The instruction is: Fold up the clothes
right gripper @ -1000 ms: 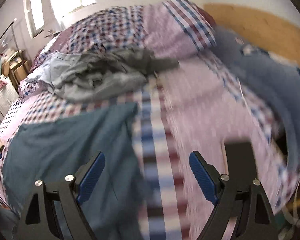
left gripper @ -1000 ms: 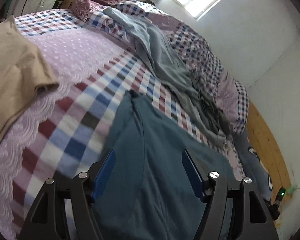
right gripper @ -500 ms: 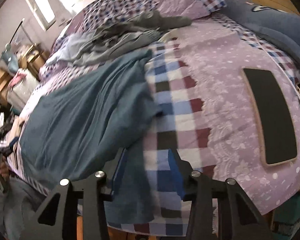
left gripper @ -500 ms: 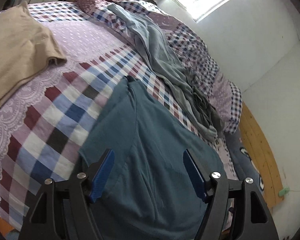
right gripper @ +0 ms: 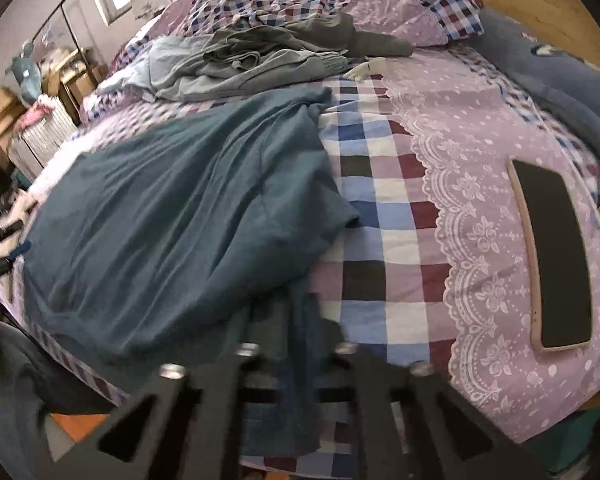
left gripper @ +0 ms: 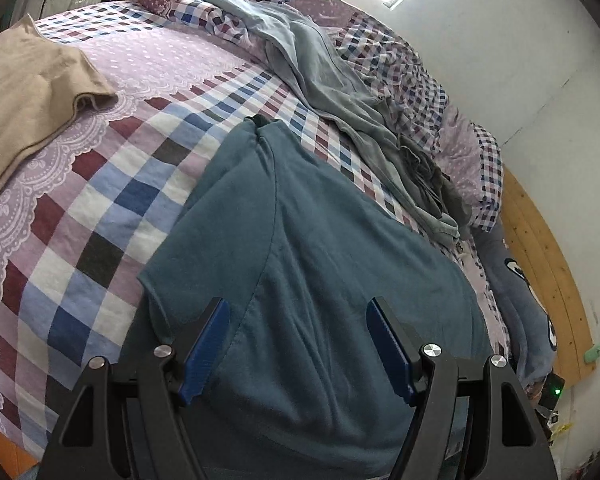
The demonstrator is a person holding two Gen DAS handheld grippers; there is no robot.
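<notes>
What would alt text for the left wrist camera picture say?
An open two-finger left claw with blue pads hovers over a teal cotton T-shirt spread on a checked purple bedspread. A tan folded garment lies left; grey crumpled clothes lie beyond.

1 teal shirt (left gripper: 320,260), 1 tan garment (left gripper: 28,92), 1 phone (right gripper: 552,256), grey clothes pile (left gripper: 340,96)

No legible text anywhere.
</notes>
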